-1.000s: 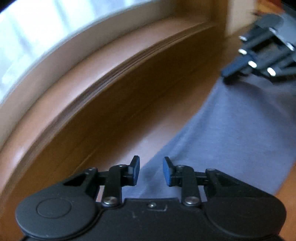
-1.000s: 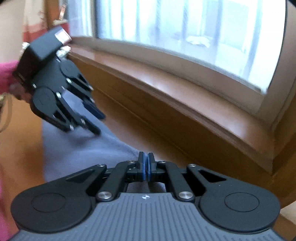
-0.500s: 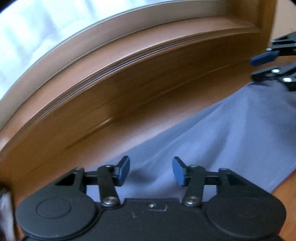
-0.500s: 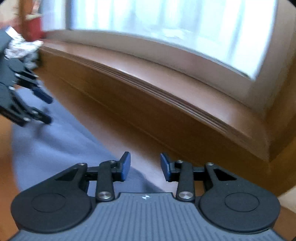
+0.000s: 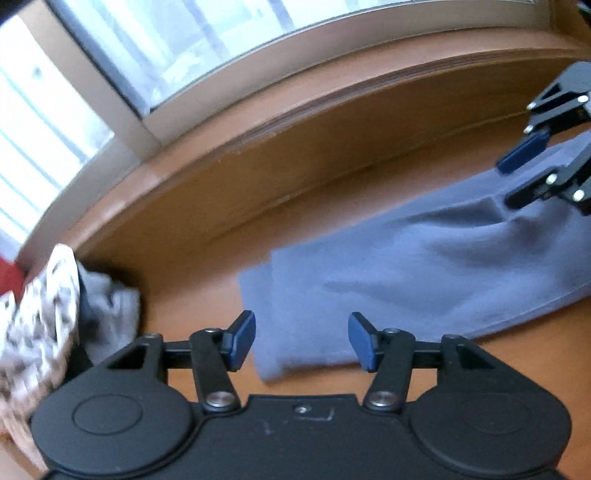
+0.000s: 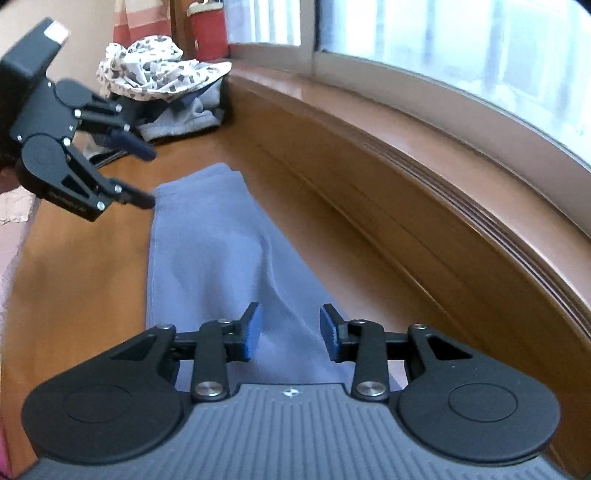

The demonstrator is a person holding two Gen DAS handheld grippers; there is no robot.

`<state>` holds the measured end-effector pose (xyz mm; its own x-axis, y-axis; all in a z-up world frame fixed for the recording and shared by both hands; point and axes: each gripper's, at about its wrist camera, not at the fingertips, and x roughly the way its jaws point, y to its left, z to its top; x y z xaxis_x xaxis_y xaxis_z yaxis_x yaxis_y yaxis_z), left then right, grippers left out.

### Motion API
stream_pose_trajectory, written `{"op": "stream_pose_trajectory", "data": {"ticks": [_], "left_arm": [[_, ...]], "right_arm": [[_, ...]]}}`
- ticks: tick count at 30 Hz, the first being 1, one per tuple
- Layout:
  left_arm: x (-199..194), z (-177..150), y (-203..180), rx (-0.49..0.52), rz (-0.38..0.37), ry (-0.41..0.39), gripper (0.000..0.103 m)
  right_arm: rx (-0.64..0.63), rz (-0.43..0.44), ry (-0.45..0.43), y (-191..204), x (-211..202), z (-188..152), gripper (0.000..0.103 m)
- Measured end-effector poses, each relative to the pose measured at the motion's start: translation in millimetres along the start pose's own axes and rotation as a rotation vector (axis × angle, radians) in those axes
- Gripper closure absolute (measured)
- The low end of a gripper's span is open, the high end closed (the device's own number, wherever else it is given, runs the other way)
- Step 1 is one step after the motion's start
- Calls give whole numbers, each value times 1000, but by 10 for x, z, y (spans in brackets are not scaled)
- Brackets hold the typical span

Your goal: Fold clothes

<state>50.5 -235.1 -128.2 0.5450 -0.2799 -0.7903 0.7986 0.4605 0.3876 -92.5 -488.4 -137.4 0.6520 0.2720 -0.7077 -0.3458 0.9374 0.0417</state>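
A blue-grey garment (image 5: 388, 280) lies folded in a long strip on the wooden surface; it also shows in the right wrist view (image 6: 214, 258). My left gripper (image 5: 302, 341) is open and empty, just above the strip's left end. My right gripper (image 6: 290, 332) is open and empty over the strip's other end. The right gripper also shows at the far right of the left wrist view (image 5: 524, 177), and the left gripper at the left of the right wrist view (image 6: 146, 173), both with jaws apart.
A heap of other clothes, a white spotted one on top (image 6: 155, 70) (image 5: 48, 306), lies at the far left end by a red object (image 6: 208, 33). A raised wooden window sill (image 6: 424, 147) runs along the far side.
The right gripper went from shut to open and let go of the garment. Both grippers have drawn back from it and opened wider; the strip now lies flat.
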Motion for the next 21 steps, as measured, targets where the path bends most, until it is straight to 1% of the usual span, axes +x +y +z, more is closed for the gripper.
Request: {"op": "stream_pose_trajectory", "data": {"ticks": [2, 3, 4, 5, 6, 7, 9, 10, 11, 12, 13, 15, 17, 18, 20, 21], "left_arm": [[-8, -9, 5, 46, -8, -24, 48], [5, -21, 13, 60, -7, -36, 48], [41, -39, 31, 62, -11, -45, 47], [92, -55, 61, 60, -20, -51, 47], [127, -93, 78, 51, -34, -54, 47], [169, -119, 114, 43, -52, -56, 47], [236, -169, 163, 39, -81, -54, 47], [275, -196, 177, 42, -91, -53, 47], [321, -211, 188, 45, -104, -50, 47], [370, -225, 197, 45, -117, -43, 47], [417, -241, 201, 42, -126, -34, 47], [462, -269, 216, 26, -140, -31, 47], [484, -291, 237, 9, -156, -32, 45], [481, -297, 251, 0, -164, -33, 45], [477, -310, 273, -12, -174, -29, 45], [468, -319, 287, -14, -174, -28, 45]], "right_arm": [[10, 2, 26, -10, 94, 65, 69], [14, 2, 40, -12, 146, 98, 73], [6, -8, 65, 11, 231, 136, 82], [-3, -18, 100, 32, 299, 158, 84], [-4, -24, 127, 18, 273, 128, 86], [-8, -34, 151, 41, 295, 136, 91], [-19, -74, 155, 110, 251, 178, 101], [-28, -96, 155, 148, 224, 203, 101], [-60, -138, 132, 207, 162, 259, 101], [-95, -160, 106, 260, 85, 334, 101], [-119, -167, 83, 292, 7, 428, 101], [-168, -174, 78, 303, -43, 550, 101], [-249, -209, 116, 269, 74, 533, 101], [-269, -217, 145, 236, 204, 493, 101], [-288, -233, 199, 164, 440, 394, 100], [-285, -246, 198, 157, 478, 374, 100]]}}
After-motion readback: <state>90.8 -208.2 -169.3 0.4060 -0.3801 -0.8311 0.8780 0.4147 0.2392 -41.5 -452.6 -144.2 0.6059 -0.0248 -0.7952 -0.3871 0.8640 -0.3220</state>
